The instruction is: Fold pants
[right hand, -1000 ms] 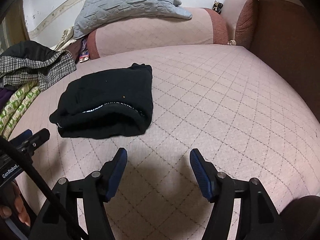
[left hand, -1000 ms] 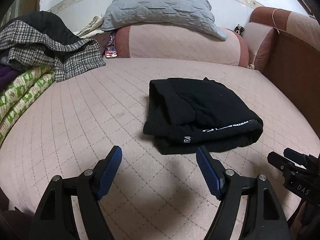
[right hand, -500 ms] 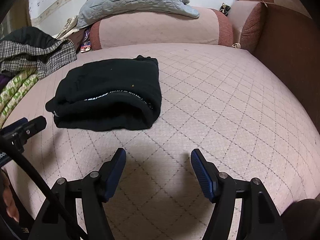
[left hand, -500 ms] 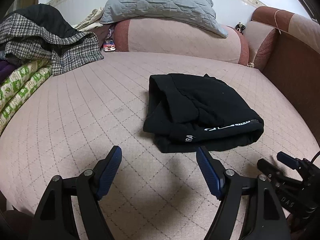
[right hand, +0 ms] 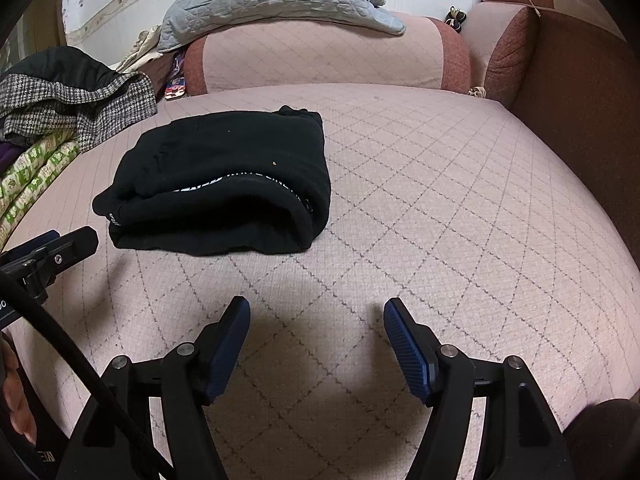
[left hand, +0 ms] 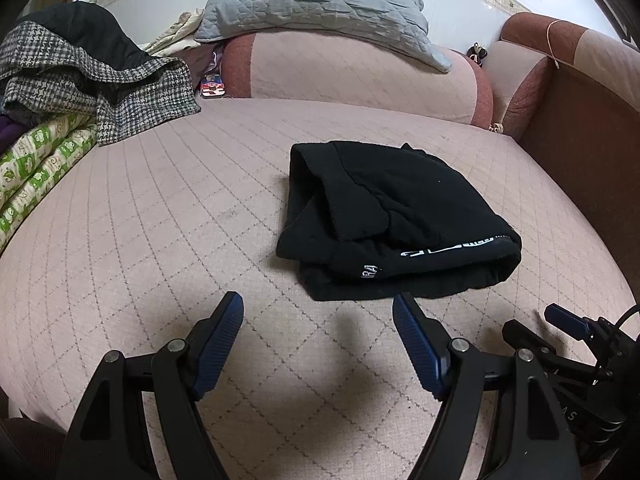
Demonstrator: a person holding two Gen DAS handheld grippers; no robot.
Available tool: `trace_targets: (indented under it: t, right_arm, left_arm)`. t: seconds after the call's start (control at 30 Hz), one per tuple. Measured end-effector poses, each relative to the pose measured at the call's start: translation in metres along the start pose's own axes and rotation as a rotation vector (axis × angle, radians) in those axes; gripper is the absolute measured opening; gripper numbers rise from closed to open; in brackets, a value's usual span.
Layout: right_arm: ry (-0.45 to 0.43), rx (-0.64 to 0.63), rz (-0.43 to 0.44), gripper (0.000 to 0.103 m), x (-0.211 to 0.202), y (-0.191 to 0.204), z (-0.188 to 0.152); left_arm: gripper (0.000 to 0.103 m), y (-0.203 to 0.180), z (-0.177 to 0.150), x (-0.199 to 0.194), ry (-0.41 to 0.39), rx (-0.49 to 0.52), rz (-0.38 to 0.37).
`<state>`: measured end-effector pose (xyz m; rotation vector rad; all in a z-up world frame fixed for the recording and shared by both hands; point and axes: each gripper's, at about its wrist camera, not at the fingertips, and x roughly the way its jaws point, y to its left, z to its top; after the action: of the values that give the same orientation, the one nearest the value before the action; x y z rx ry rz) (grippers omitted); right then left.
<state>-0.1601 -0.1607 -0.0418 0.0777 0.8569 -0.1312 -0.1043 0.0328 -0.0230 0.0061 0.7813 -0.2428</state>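
Left wrist view shows the black pants [left hand: 396, 220] lying folded into a thick bundle on the pink quilted bed cover [left hand: 160, 220], with white lettering along the near edge. The left gripper [left hand: 318, 308] hangs above the cover just short of that bundle, its jaws spread wide and holding nothing. Compared with a second ago, this camera sits slightly farther back and more to the left, so the bundle appears a little farther right, and more of the right gripper [left hand: 560, 322] shows at the lower right edge.

Right wrist view has the pants [right hand: 224, 184] ahead and to the left, closer to the frame's middle than a second ago. The right gripper [right hand: 316, 308] is released too, jaws wide apart over bare cover, well clear of the cloth. The bundle itself has not changed shape. A houndstooth coat [left hand: 92, 80] lies heaped at the far left, and a grey quilted pillow [left hand: 316, 4] rests on the pink bolster [left hand: 360, 72].
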Motion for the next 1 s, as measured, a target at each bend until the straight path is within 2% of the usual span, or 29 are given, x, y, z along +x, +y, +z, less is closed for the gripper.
trace_targets:
  t: [0.1, 0.27, 0.37, 0.4, 0.43, 0.57, 0.67, 0.73, 0.77, 0.93, 1.0]
  right_arm:
    - [-0.016, 0.001, -0.014, 0.074, -0.004, 0.001, 0.000]
    - [-0.094, 0.014, -0.068, 0.074, -0.021, -0.006, 0.007]
    - [-0.143, 0.040, -0.090, 0.075, -0.036, -0.019, 0.022]
    - [-0.148, 0.048, -0.087, 0.079, -0.038, -0.023, 0.027]
    - [-0.147, 0.054, -0.068, 0.082, -0.038, -0.028, 0.035]
    - [-0.106, 0.095, 0.030, 0.082, -0.029, -0.048, 0.065]
    - [-0.021, 0.187, 0.172, 0.082, -0.001, -0.068, 0.093]
    - [0.055, 0.278, 0.292, 0.082, 0.029, -0.080, 0.110]
    - [0.075, 0.305, 0.318, 0.082, 0.042, -0.082, 0.115]
    - [0.193, 0.422, 0.448, 0.082, 0.112, -0.084, 0.135]
    - [0.229, 0.447, 0.494, 0.083, 0.134, -0.079, 0.138]
  left_arm:
    - [0.076, 0.001, 0.000, 0.001, 0.008, -0.006, -0.008]
    - [0.076, 0.009, 0.005, 0.007, 0.046, -0.042, -0.041]
    - [0.076, 0.022, 0.027, 0.008, 0.054, -0.100, -0.117]
    - [0.076, 0.028, 0.037, 0.010, 0.055, -0.127, -0.136]
    - [0.077, 0.033, 0.046, 0.013, 0.062, -0.153, -0.150]
    - [0.078, 0.048, 0.077, 0.051, 0.160, -0.235, -0.259]
    - [0.078, 0.056, 0.087, 0.090, 0.241, -0.286, -0.300]
    - [0.078, 0.061, 0.088, 0.116, 0.291, -0.360, -0.356]
    - [0.078, 0.062, 0.088, 0.124, 0.304, -0.380, -0.377]
    - [0.086, 0.056, 0.098, 0.136, 0.254, -0.349, -0.439]
    - [0.096, 0.053, 0.097, 0.139, 0.229, -0.324, -0.476]
